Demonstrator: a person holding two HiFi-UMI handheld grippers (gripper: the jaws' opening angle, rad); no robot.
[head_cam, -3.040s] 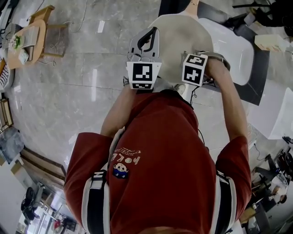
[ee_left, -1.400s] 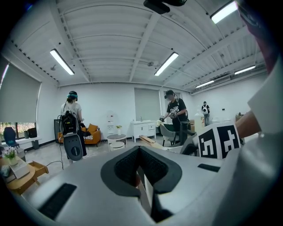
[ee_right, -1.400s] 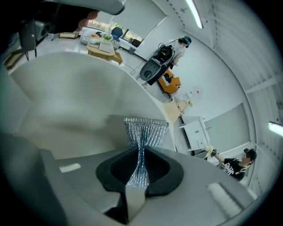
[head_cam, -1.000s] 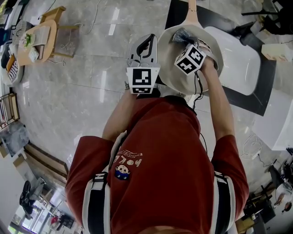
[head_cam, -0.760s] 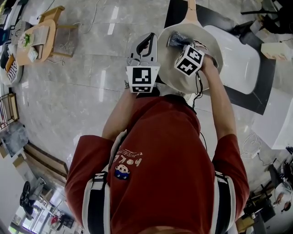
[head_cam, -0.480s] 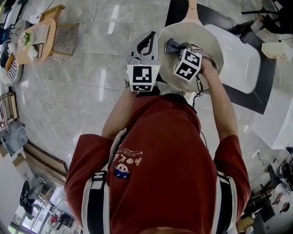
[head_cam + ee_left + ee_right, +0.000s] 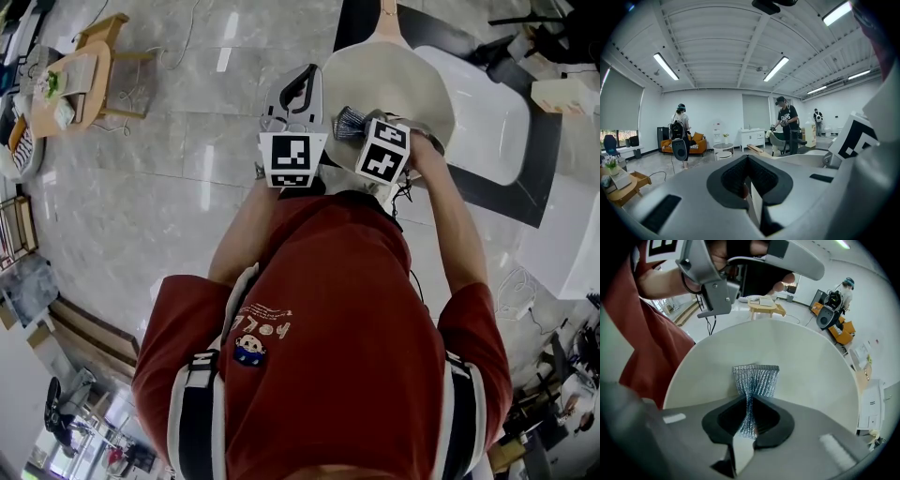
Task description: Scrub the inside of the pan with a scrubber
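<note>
I see a shiny grey floor (image 7: 169, 187). Far off on the left, a small wooden table (image 7: 70, 80) stands on it. On the right lies a black mat (image 7: 542, 164), with a white worktop (image 7: 483, 122) on it.

Silver glittery mesh scrubber (image 7: 755, 378) against a pale cream pan (image 7: 806, 366); right claw (image 7: 749, 414) and left claw (image 7: 749, 187) grey with black pads (image 7: 772, 422), black-and-white square markers on their cubes (image 7: 382, 152); person's shirt (image 7: 328, 319) deep red
</note>
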